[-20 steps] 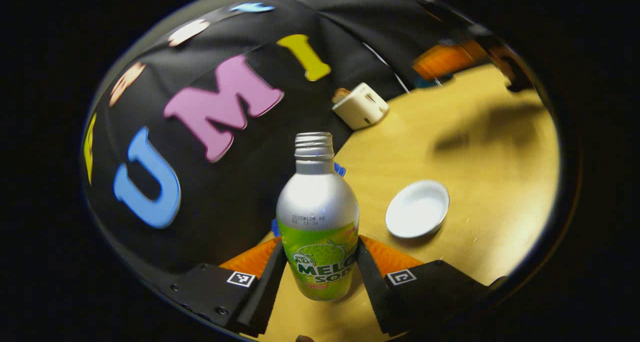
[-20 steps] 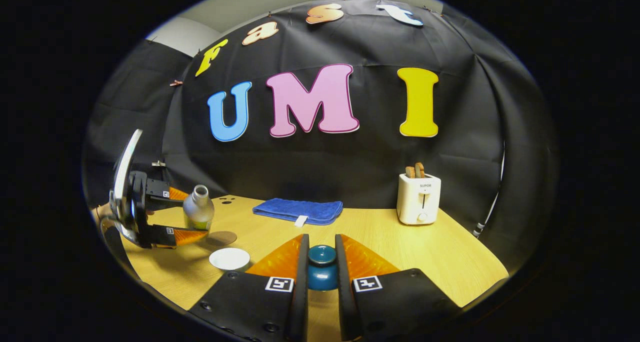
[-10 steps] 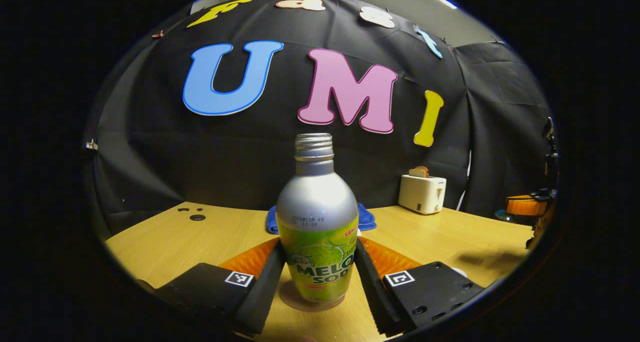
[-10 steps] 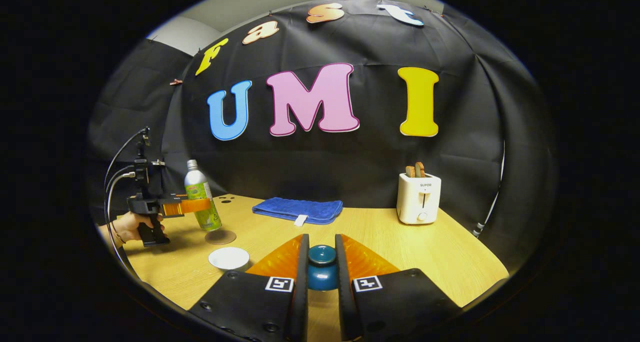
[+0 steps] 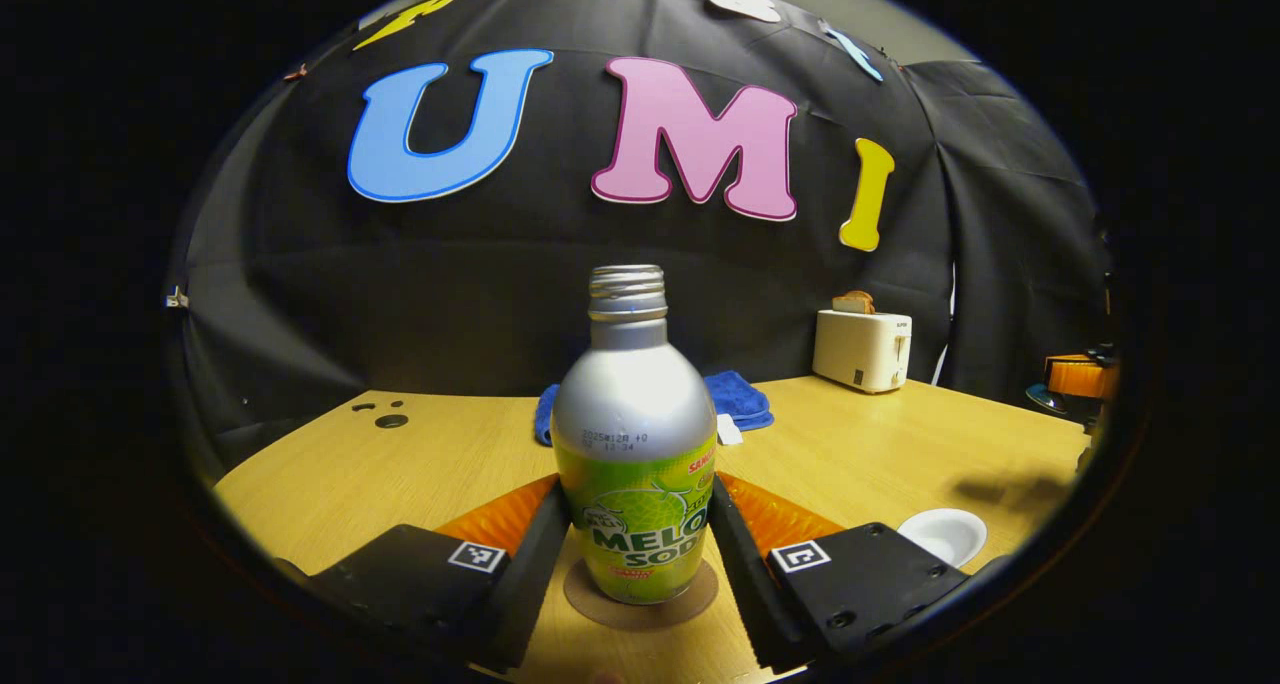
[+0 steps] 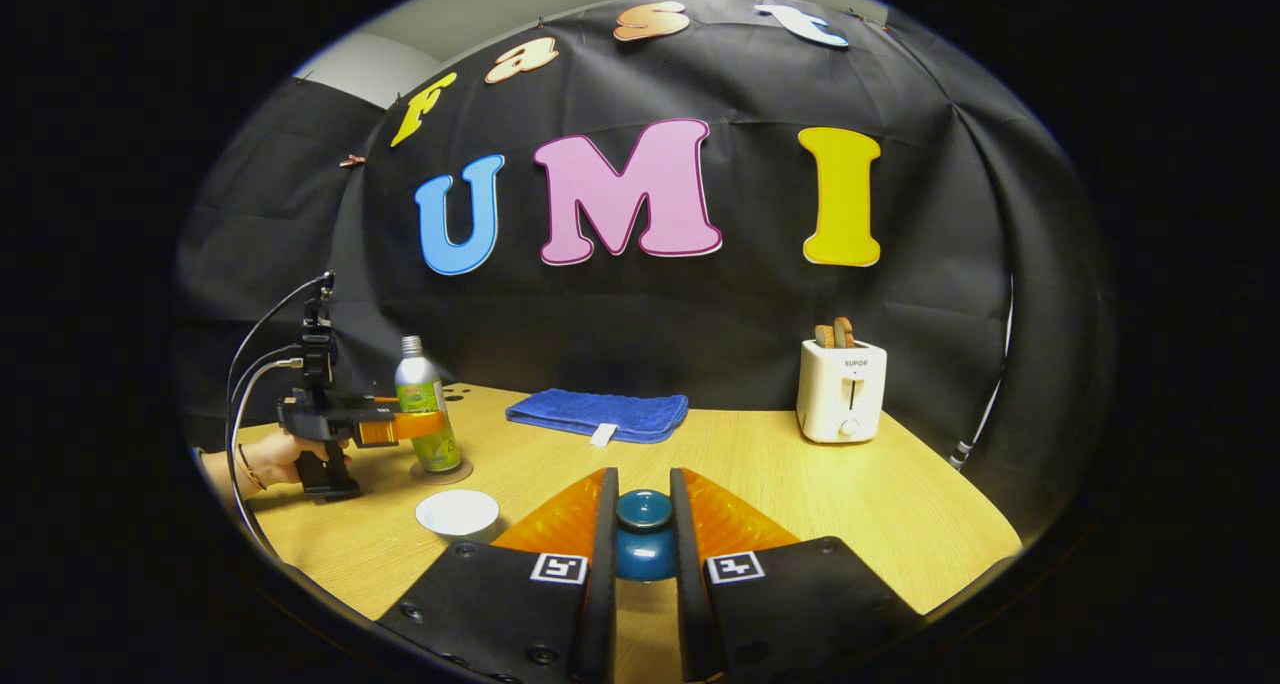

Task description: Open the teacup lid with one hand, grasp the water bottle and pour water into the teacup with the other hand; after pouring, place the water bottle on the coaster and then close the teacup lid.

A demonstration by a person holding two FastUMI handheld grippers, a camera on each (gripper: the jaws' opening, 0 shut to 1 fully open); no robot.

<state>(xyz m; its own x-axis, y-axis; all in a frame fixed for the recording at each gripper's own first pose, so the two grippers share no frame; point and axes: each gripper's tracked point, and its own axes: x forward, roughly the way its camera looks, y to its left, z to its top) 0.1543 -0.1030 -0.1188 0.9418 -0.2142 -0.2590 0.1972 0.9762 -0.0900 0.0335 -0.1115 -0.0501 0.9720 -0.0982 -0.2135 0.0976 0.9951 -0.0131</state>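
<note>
The water bottle [image 5: 636,434] now stands upright on the round coaster [image 5: 640,594] on the wooden table [image 5: 850,454], where half a second ago it hung tilted just above it. The left gripper [image 5: 636,549] still clamps the bottle's lower body, both fingers pressed against its sides; in the right gripper view the same gripper [image 6: 400,426] and the hand [image 6: 268,456] holding it appear at the table's left end. The white teacup [image 6: 457,513] sits open, just beside the coaster. The right gripper [image 6: 642,554] keeps its fingers closed tight on the blue teacup lid [image 6: 643,534], held up off the table, unchanged from before. Behind lie a folded blue cloth [image 6: 598,414] and a white toaster [image 6: 841,391], well apart.
</note>
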